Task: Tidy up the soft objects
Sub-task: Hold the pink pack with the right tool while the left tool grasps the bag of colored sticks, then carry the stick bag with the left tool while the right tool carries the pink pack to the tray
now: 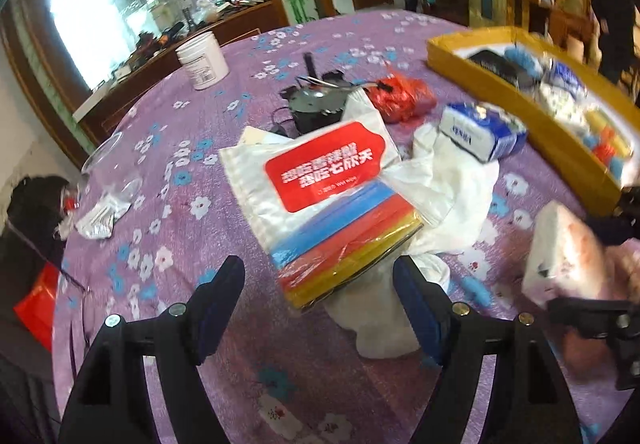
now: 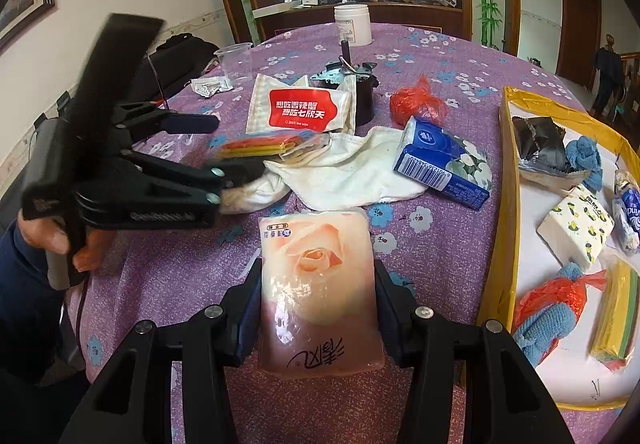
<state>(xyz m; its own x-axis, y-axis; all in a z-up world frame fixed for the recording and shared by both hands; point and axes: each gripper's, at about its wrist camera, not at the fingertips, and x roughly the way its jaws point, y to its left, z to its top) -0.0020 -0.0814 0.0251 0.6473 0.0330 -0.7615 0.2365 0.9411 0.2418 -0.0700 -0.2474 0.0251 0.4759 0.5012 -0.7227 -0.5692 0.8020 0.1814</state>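
Note:
My right gripper (image 2: pixel 318 276) is shut on a pink tissue pack with a rose print (image 2: pixel 320 264), held just over the purple flowered tablecloth (image 2: pixel 168 276). My left gripper (image 1: pixel 320 276) is open and hangs in front of a pack of coloured sponge cloths (image 1: pixel 352 244), whose near corner reaches between the fingers without touching the pads. A white wet-wipe pack with a red label (image 1: pixel 324 167) lies on top of that pack. A white cloth (image 2: pixel 352 167), a blue tissue pack (image 2: pixel 444 163) and a red plastic bag (image 2: pixel 416 103) lie behind.
A yellow-rimmed box (image 2: pixel 500 203) at the right holds several soft packs, cloths and sponges. A black metal device (image 1: pixel 316 103), a white jar (image 1: pixel 204 59), a clear cup (image 1: pixel 108 163) and a foil sachet (image 1: pixel 100 219) stand further out. The table edge curves at the left.

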